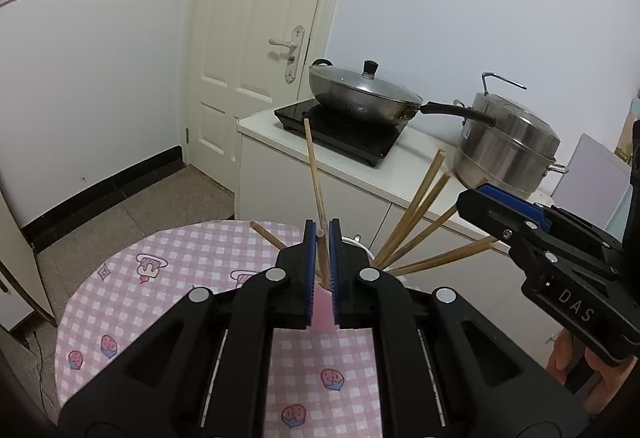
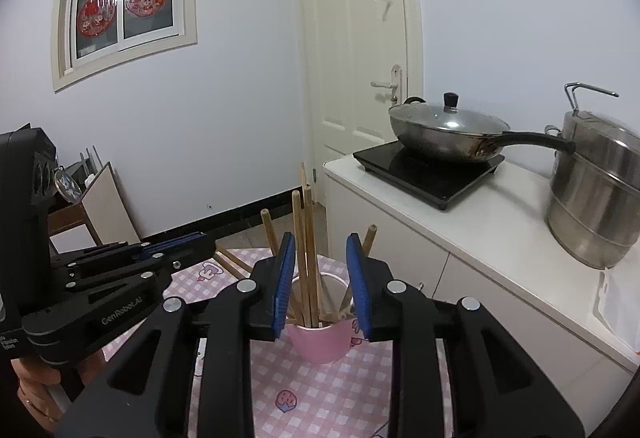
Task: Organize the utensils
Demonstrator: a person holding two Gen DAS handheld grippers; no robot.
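A pink cup [image 2: 320, 340] stands on the round table with the pink checked cloth [image 2: 332, 394]. Several wooden chopsticks [image 2: 306, 246] stand in it and fan outward; in the left wrist view they spread to the right [image 1: 416, 226]. My left gripper [image 1: 323, 238] is shut on one upright chopstick [image 1: 314, 174] over the cup [image 1: 323, 312]. My right gripper [image 2: 320, 258] is open, its blue pads either side of the cup's chopsticks, holding nothing. The right gripper also shows in the left wrist view [image 1: 520, 222]; the left gripper shows in the right wrist view [image 2: 176, 250].
A white counter [image 1: 360, 174] stands behind the table with an induction hob [image 1: 340, 134], a lidded wok [image 1: 364, 94] and a steel steamer pot [image 1: 508, 146]. A white door [image 1: 256, 38] is beyond. One chopstick [image 1: 266, 234] lies on the table's far edge.
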